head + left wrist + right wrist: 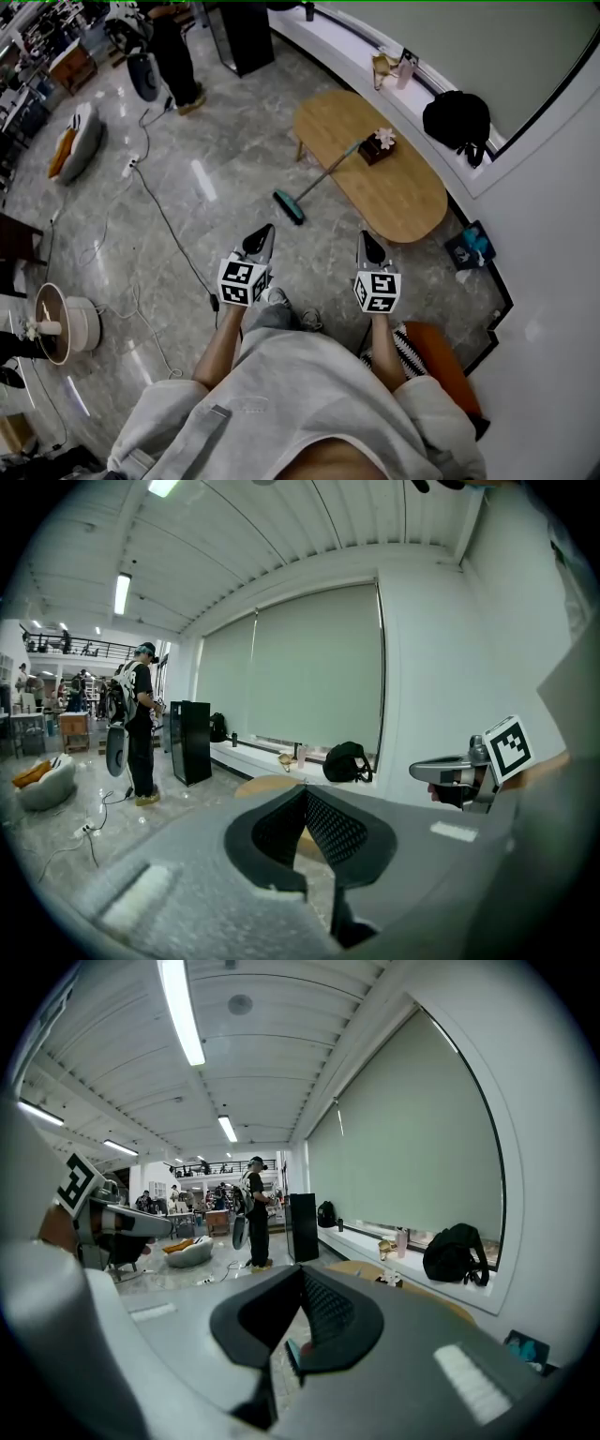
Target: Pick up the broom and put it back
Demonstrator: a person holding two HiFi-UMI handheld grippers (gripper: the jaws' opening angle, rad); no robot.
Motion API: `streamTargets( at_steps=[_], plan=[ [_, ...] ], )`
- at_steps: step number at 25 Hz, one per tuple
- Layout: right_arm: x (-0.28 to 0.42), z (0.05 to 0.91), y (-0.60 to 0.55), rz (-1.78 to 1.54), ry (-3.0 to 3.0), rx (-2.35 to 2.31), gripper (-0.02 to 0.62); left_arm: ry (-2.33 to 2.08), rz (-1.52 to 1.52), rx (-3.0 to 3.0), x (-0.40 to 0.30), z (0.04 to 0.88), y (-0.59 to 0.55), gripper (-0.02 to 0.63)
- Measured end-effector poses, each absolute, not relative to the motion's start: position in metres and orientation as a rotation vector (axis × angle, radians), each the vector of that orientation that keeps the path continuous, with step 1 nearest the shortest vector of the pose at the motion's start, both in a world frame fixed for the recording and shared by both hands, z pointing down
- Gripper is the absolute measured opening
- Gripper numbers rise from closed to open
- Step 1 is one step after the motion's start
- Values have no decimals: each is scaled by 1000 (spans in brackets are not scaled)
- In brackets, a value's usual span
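Observation:
The broom has a teal head on the marble floor, and its thin handle leans up against the edge of the oval wooden table. My left gripper is held a short way on the near side of the broom head, its jaws shut on nothing. My right gripper is beside it, near the table's front end, also shut and empty. In the right gripper view the teal head shows low between the closed jaws. In the left gripper view the fingertips meet.
A small dark box with a flower sits on the table. A black backpack lies on the window ledge. A cable runs across the floor at left. A person stands far back by a black cabinet. An orange cushion lies by my right side.

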State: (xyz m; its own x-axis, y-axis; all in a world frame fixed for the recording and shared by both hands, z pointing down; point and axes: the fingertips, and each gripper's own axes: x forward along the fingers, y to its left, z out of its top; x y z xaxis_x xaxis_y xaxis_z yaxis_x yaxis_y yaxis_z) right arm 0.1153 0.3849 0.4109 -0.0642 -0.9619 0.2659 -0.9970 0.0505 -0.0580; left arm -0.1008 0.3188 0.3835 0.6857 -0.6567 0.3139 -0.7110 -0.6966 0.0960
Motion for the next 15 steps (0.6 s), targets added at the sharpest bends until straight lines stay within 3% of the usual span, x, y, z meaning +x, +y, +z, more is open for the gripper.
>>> streamTargets(
  at_steps=[15],
  plan=[
    [137, 435, 322, 380, -2121, 2026, 2, -1033, 370, 2687, -62, 407, 246, 3]
  ],
)
